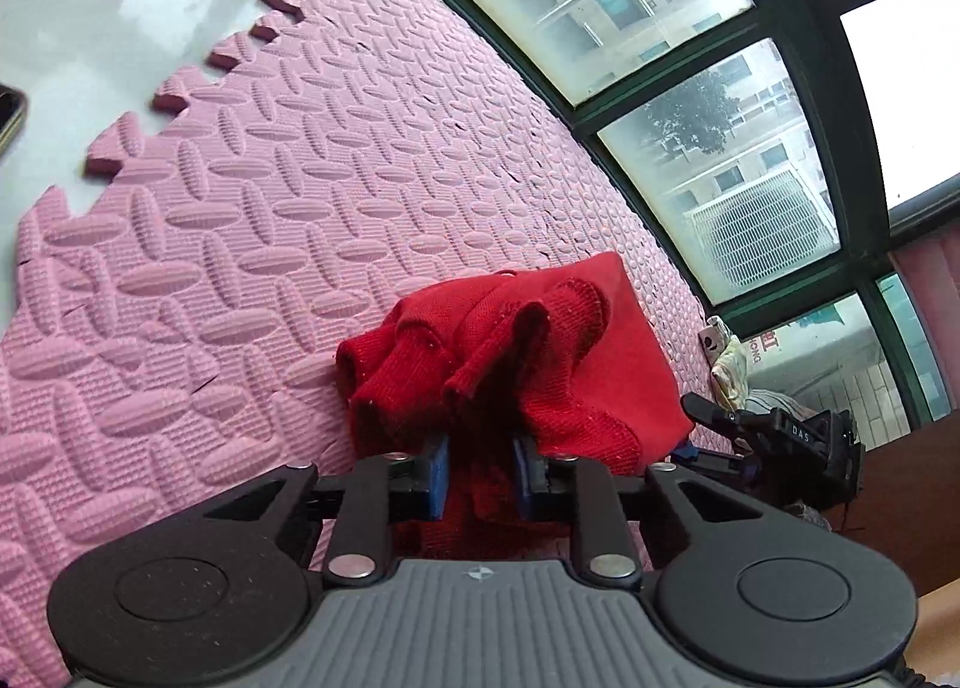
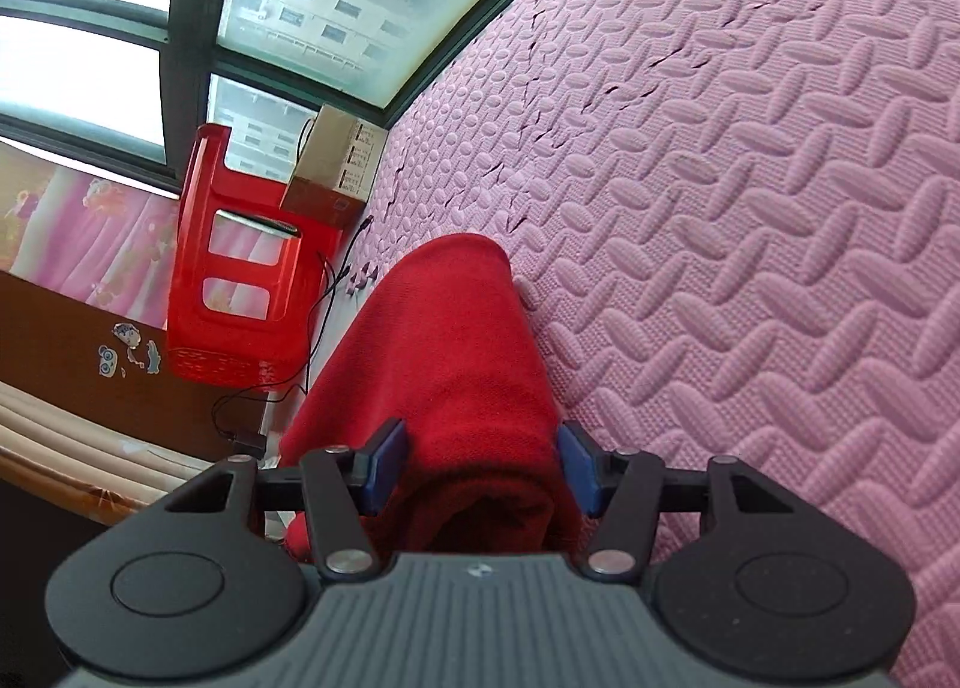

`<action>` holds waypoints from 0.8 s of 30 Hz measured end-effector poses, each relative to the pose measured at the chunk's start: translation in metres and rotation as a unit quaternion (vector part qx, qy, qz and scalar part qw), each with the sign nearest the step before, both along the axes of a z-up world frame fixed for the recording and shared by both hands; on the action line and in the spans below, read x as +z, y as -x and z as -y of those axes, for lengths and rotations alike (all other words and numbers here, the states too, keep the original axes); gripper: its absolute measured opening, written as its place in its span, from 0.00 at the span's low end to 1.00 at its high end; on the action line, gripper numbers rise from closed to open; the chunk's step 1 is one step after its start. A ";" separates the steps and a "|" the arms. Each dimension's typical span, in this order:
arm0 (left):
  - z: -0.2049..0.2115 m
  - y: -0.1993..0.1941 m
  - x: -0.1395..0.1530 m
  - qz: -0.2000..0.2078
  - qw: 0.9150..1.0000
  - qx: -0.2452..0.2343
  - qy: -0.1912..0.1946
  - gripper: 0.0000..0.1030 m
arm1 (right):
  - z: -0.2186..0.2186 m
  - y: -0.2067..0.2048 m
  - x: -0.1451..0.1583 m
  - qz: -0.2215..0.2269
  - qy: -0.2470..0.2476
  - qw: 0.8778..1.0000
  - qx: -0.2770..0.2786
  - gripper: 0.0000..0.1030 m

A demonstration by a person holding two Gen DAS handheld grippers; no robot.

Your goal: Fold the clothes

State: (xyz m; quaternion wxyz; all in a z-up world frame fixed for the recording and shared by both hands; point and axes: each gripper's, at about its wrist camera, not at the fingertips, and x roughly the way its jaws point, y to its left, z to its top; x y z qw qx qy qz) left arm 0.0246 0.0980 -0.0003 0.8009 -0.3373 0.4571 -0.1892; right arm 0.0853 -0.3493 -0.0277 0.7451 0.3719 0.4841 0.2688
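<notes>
A red knit garment (image 1: 510, 340) lies bunched on the pink foam mat (image 1: 270, 178). My left gripper (image 1: 480, 466) is shut on a gathered, ribbed part of it, and the blue pads (image 1: 441, 472) stand close together with cloth squeezed between them. In the right wrist view the same red garment (image 2: 444, 328) runs away from me as a thick rolled fold along the edge of the mat (image 2: 750, 208). My right gripper (image 2: 483, 466) is closed on that fold, and its blue pads (image 2: 390, 460) press the cloth from both sides at a middling width.
A large window (image 1: 720, 147) borders the mat's far side. A red plastic stool (image 2: 240, 268), a cardboard box (image 2: 330, 165) and black cables (image 2: 312, 328) stand near the garment's far end. Bare grey floor (image 1: 90, 27) and a phone (image 1: 9, 117) lie beyond the mat's toothed edge.
</notes>
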 end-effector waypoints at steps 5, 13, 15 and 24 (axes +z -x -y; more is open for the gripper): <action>0.037 -0.035 0.009 0.014 0.998 -0.054 -0.032 0.21 | 0.026 0.030 0.007 0.021 0.037 0.997 -0.063 0.55; 0.027 -0.032 0.036 0.049 0.993 -0.041 -0.096 0.28 | 0.032 0.068 0.052 0.131 0.141 0.975 -0.110 0.55; 0.023 -0.027 0.048 0.066 0.993 -0.031 -0.094 0.27 | 0.020 0.073 0.062 0.159 0.181 0.965 -0.106 0.55; 0.085 -0.032 0.082 0.129 0.984 -0.094 -0.080 0.25 | -0.040 0.081 0.071 0.225 0.285 0.928 -0.087 0.55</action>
